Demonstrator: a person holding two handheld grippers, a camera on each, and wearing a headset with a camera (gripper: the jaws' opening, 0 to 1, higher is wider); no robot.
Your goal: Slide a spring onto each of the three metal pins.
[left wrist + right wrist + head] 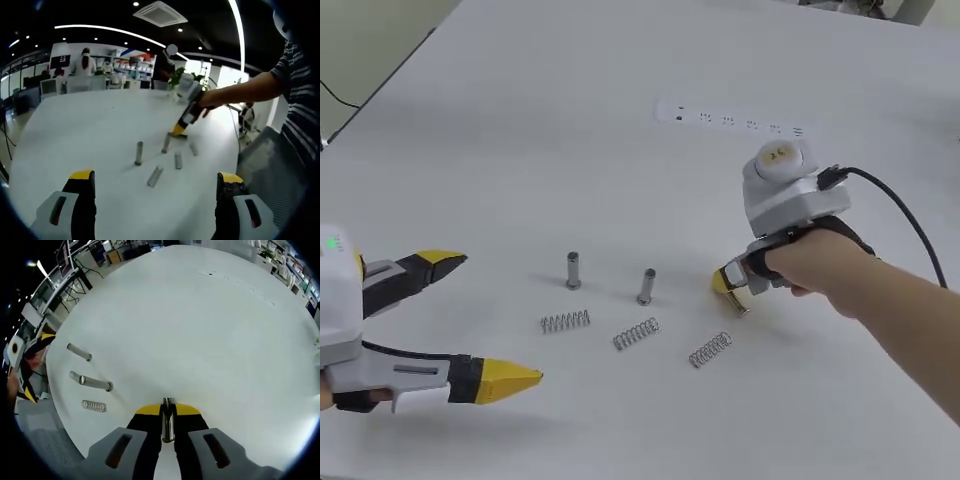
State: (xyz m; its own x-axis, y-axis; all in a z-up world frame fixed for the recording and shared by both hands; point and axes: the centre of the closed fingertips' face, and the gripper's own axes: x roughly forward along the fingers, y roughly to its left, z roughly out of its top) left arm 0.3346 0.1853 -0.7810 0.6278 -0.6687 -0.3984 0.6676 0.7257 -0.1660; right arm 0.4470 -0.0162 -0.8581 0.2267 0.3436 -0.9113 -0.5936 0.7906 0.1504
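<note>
Two metal pins stand upright on the white table, one (573, 270) to the left of the other (646, 286). In front of them three springs lie in a row: left (565, 321), middle (636, 333), right (710, 349). My right gripper (730, 285), tips down at the table right of the pins, is shut on the third pin (167, 420), which lies lengthwise between its jaws. At the near left my left gripper (488, 320) hovers open and holds nothing. From the left gripper view (155, 176) the pins (139, 153) and springs (178, 160) lie ahead.
A white power strip (730, 118) lies flat at the far side of the table. A black cable (905, 215) runs from the right gripper off to the right. Bare table surface (520, 150) spreads around the parts.
</note>
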